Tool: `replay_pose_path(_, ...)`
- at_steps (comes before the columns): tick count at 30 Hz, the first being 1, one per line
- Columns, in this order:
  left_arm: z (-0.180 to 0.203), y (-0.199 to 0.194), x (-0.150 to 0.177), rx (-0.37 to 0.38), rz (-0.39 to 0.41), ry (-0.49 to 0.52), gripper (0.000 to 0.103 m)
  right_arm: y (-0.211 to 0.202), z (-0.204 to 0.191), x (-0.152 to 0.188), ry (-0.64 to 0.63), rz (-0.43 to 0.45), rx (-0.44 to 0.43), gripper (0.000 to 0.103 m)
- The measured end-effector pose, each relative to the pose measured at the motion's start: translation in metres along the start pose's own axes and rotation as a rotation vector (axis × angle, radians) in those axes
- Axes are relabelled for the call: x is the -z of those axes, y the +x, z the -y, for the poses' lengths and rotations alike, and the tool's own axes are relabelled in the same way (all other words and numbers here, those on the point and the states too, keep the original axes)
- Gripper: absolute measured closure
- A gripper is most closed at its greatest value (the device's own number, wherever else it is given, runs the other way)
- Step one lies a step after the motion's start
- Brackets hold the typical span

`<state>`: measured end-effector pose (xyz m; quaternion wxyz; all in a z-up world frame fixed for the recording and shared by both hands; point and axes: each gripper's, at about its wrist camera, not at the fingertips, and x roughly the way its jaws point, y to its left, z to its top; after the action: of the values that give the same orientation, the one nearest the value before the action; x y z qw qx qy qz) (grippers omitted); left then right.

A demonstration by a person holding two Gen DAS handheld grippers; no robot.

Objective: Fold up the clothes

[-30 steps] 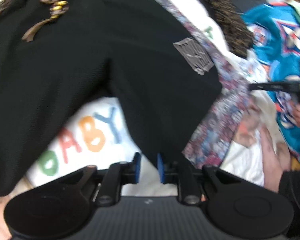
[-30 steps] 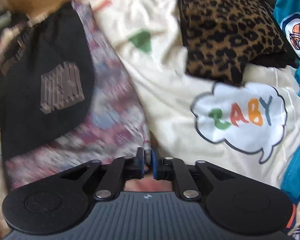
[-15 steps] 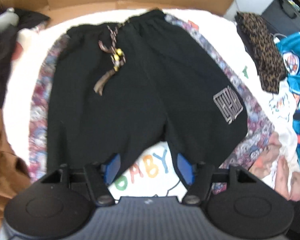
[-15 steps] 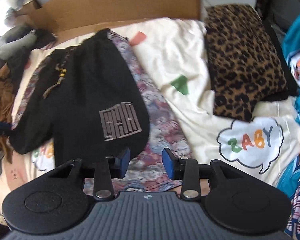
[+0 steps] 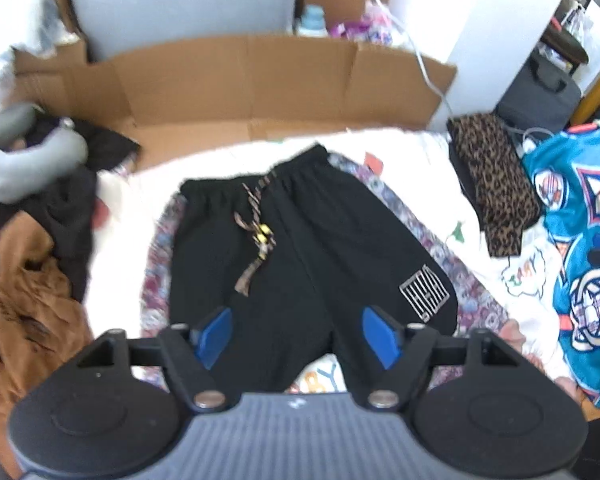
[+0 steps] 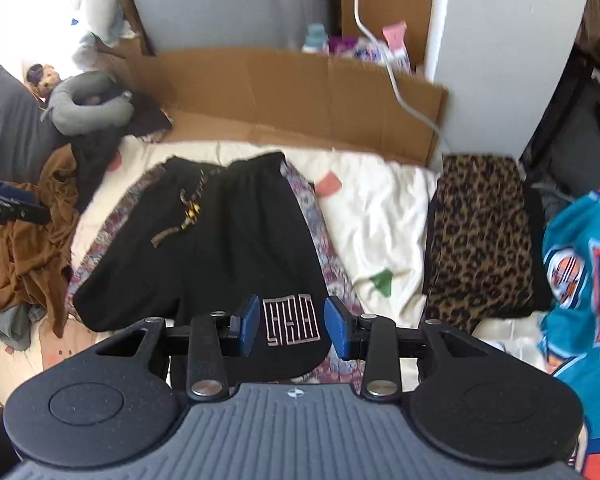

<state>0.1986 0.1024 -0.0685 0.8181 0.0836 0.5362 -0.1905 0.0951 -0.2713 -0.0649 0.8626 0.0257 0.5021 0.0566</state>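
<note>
black shorts point(image 5: 300, 264) lie spread flat on the bed point(image 5: 412, 168). left gripper point(image 5: 298, 338) and right gripper point(image 6: 291, 330): fingers apart, holding nothing.

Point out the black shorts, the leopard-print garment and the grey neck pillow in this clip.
black shorts point(image 5: 300, 264), left wrist view, on the fabric between the drawstring and the logo patch.
leopard-print garment point(image 6: 480, 240), right wrist view, on the middle of its top face.
grey neck pillow point(image 5: 4, 160), left wrist view, on its left curve.
</note>
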Motion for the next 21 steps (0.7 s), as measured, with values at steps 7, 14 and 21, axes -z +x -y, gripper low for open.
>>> replay_pose_path(7, -0.028, -0.065, 0.0, -0.05, 0.071, -0.008, 0.022, -0.033, -0.015, -0.011, 0.086, 0.062, -0.066, 0.055)
replay_pose_path(14, -0.059, -0.105, 0.022, -0.079, 0.115, -0.057, 0.021, -0.048, -0.039, -0.001, 0.154, 0.134, -0.134, 0.041)
replay_pose_path(21, -0.088, -0.112, 0.062, -0.102, 0.122, -0.135, 0.013, -0.04, -0.07, 0.024, 0.193, 0.165, -0.168, 0.013)
